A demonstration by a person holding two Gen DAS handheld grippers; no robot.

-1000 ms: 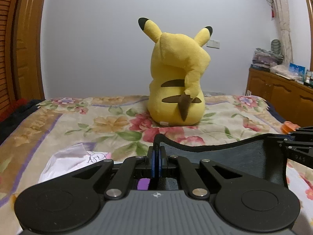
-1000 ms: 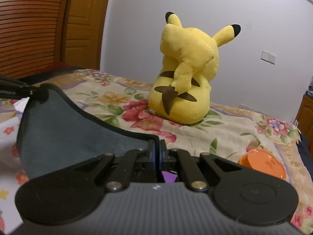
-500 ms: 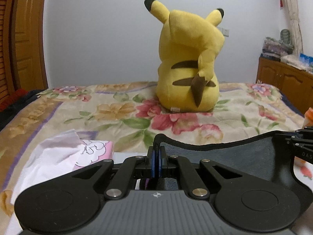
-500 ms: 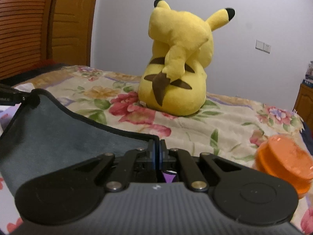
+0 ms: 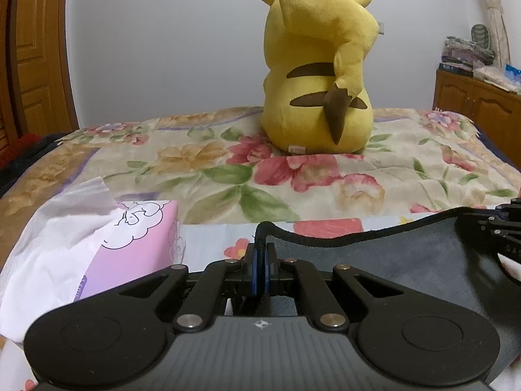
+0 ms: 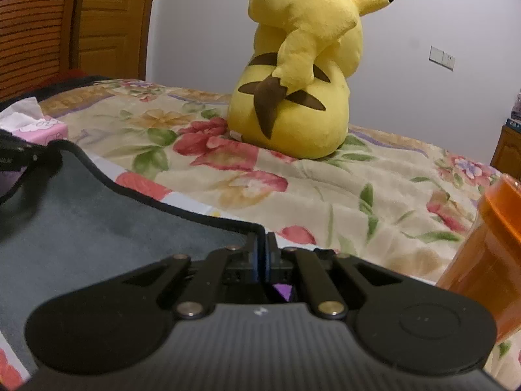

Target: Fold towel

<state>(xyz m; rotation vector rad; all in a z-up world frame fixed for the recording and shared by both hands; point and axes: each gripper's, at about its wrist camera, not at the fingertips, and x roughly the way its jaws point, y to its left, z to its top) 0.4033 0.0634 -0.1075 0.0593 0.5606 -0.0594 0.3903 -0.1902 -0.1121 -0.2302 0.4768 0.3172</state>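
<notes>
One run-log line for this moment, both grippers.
left gripper: shut on towel corner | right gripper: shut on other corner | edge held up between them | fold unfinished

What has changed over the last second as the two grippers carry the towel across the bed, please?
Both grippers have moved forward and lower: the plush toy, tissue box and orange container loom larger. The left gripper and right gripper stay shut on the towel edge.

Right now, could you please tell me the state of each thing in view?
left claw: shut on the towel's edge.
right claw: shut on the towel's edge.
towel: dark grey, spread between both claws.
plush toy: upright on the bed.
tissue box: open, tissue sticking out.
</notes>
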